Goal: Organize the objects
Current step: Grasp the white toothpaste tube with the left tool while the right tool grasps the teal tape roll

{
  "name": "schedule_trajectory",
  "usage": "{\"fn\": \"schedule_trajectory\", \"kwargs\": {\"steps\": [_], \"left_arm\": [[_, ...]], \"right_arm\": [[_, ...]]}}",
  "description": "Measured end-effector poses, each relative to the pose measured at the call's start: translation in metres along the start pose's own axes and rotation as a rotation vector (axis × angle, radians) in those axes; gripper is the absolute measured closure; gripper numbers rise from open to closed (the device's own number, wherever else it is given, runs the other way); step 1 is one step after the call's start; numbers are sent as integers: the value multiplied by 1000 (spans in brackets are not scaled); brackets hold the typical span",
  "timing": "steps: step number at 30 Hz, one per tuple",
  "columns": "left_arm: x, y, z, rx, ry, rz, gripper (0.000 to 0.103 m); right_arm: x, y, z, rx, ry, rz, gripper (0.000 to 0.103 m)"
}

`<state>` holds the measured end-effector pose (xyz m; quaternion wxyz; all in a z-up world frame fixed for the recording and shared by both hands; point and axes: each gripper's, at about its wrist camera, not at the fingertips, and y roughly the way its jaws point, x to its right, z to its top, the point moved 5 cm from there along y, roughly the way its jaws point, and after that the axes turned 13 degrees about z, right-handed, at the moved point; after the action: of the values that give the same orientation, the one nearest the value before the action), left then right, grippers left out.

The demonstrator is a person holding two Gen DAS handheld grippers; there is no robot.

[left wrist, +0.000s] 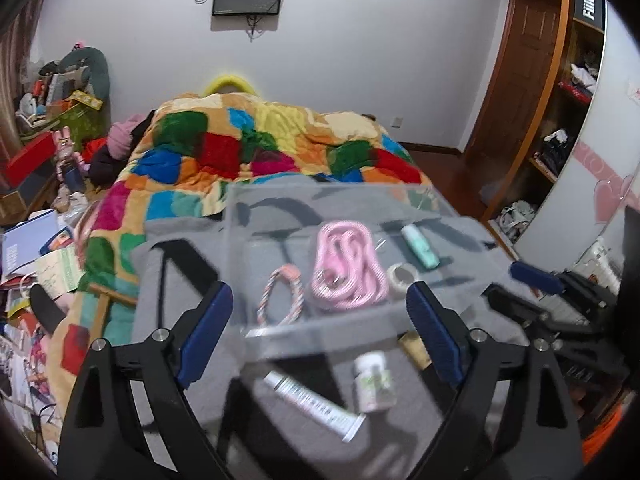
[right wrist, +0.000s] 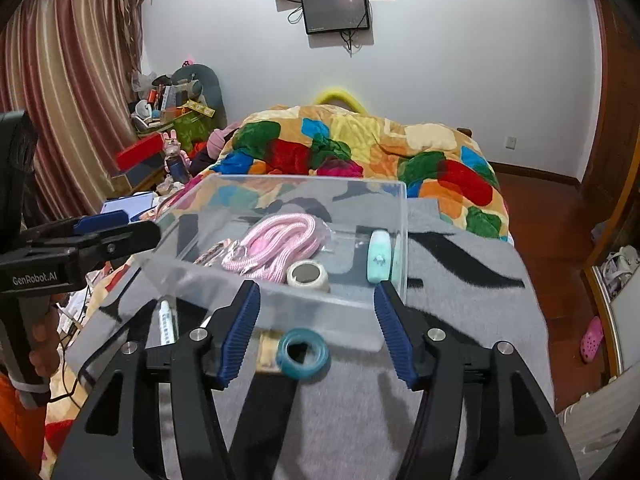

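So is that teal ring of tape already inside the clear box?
No: the teal tape ring lies on the grey blanket outside the clear box, just in front of its near wall.

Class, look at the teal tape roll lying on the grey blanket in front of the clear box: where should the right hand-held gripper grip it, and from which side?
Grip the teal tape roll across its outer rim, coming from above and slightly behind. It lies flat, hole up, between the open right hand-held gripper fingers, just short of the clear plastic box.
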<state>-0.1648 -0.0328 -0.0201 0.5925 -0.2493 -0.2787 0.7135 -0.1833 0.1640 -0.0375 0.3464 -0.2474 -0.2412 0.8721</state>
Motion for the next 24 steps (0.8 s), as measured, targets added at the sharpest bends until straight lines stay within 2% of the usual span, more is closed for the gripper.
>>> {"fn": "schedule_trajectory", "kwargs": {"steps": [6,13,16,17,19,21,24], "left_arm": [[-15,11,-37,-62,16,43,14],[-14,37,-74,-168,13,31,14],[-10,43,-78,-190,10,27,15],[-9,44,-78,-194,3,26,17],[-9,50,-80,-208,-13,22,29],[-8,53,-81,-217,-26,26,33],[-6,52,-82,-187,-7,67,47]], "right_arm": [[-1,4,-23,-37,19,6,47],[3,26,-45,-97,45,8,47],[3,37,-50,-117,54,13,47],[4,40,-51,-122,58,14,47],[5,47,-52,-134,70,17,47],[5,53,-54,-142,91,30,48],[5,57,-56,-147,103,41,58]]}}
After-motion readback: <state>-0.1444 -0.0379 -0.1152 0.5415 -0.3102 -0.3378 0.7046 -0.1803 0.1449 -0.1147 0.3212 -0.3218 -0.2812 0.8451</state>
